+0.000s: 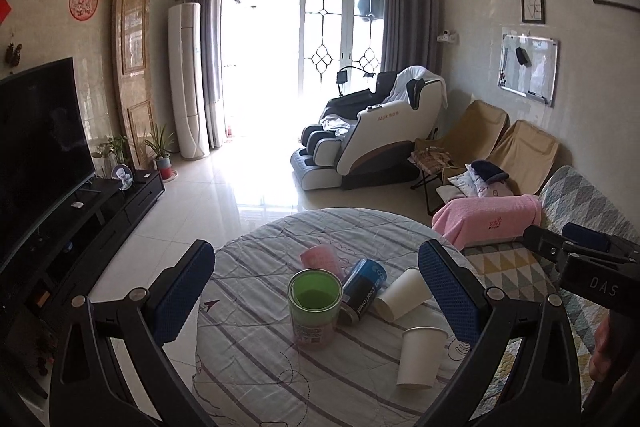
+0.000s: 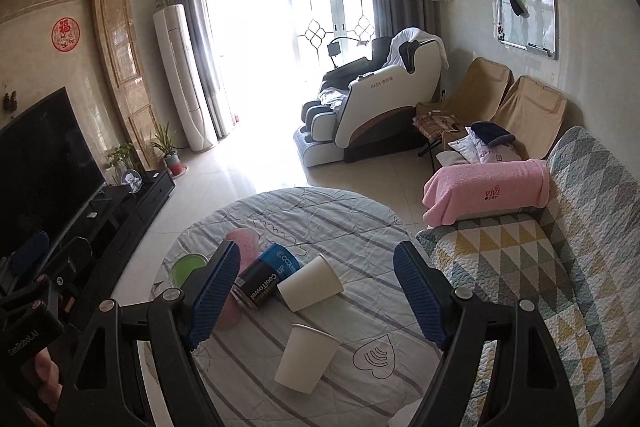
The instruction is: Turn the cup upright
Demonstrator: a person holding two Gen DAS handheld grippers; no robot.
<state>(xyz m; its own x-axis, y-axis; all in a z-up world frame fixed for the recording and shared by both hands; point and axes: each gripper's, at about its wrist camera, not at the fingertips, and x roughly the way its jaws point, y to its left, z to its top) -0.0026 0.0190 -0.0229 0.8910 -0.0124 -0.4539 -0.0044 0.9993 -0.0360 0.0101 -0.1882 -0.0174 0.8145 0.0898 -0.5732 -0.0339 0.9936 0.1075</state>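
On the round table (image 1: 256, 359), near its front edge, a white paper cup (image 1: 420, 357) stands upside down, with a second paper cup (image 1: 402, 293) on its side just behind, mouth turned toward the near side. Beside that lie a blue can (image 1: 362, 287) and a pink cup (image 1: 322, 257), both tipped over, and an upright green-lined tin (image 1: 316, 307) that looks empty. Both the left gripper (image 1: 316, 301) and right gripper (image 2: 316, 297) hover above the table with jaws wide, holding nothing
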